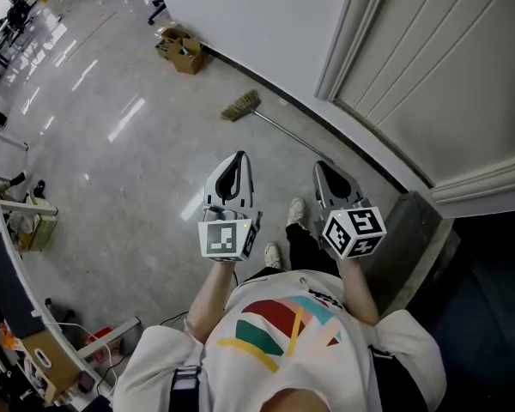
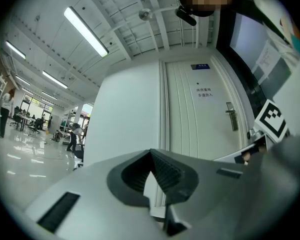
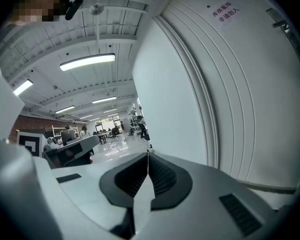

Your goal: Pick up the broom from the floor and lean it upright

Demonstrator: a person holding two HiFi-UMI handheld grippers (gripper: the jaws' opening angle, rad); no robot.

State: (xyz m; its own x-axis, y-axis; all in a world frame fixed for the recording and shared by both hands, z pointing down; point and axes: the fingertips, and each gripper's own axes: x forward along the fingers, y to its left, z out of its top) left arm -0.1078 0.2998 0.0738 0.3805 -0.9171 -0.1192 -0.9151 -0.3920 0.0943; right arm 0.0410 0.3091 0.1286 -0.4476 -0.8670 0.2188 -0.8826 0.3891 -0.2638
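So your left gripper [image 1: 237, 156] and right gripper [image 1: 323, 166] are both held out in front of your chest, side by side. In each gripper view the jaws are pressed together with nothing between them. The broom [image 1: 245, 105] is lying flat on the glossy floor [image 1: 129, 170] ahead of you, right along the foot of the white wall [image 1: 257, 15], bristles pointing away towards the open cardboard box [image 1: 182, 51] and the handle running back towards the closed door [image 1: 446, 67] on your right, well apart from both grippers.
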